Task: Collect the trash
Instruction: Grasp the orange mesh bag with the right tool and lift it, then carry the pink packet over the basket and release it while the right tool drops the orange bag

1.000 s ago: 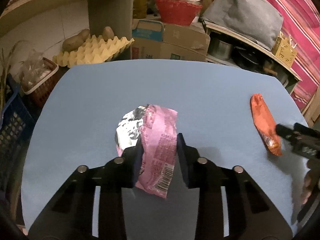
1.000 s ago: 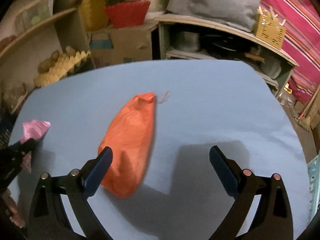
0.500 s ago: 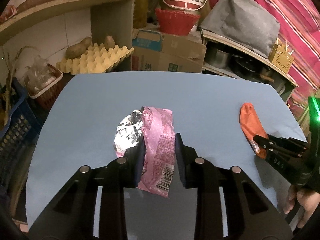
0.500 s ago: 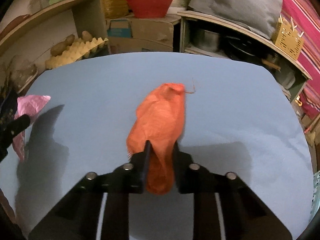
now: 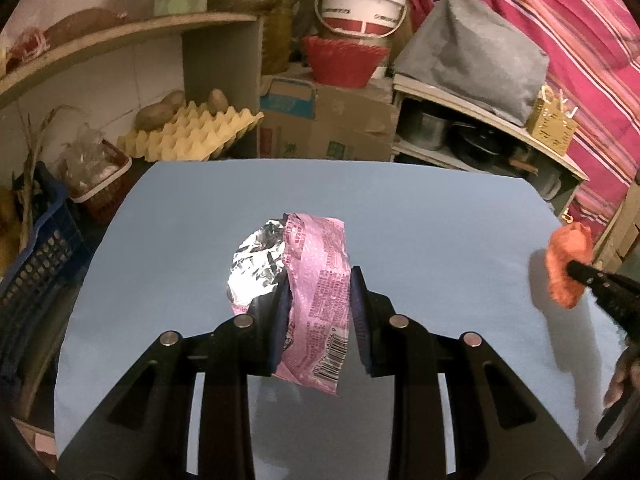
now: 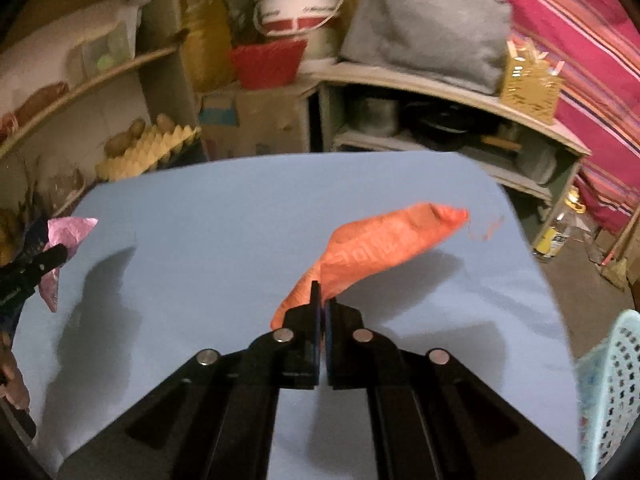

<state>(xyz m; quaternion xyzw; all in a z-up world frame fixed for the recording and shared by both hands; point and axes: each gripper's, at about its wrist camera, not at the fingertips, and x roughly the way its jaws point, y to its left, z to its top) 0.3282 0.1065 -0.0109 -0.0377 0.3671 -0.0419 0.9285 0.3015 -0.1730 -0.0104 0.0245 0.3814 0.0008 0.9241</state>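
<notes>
My left gripper is shut on a pink snack wrapper with a silver foil inside, held just above the blue table. In the right wrist view that wrapper shows at the far left in the left gripper. The right gripper is shut on one end of an orange wrapper, which hangs lifted off the table and trails to the right. From the left wrist view the orange wrapper is at the right edge, in the right gripper.
A light blue perforated basket stands at the table's right front corner. Behind the table are shelves with an egg tray, a cardboard box, a red bowl and pots. A blue crate sits left of the table.
The right gripper closed on the orange wrapper and lifted it off the table, swinging right. The left gripper rose a little with the pink wrapper still in it.
</notes>
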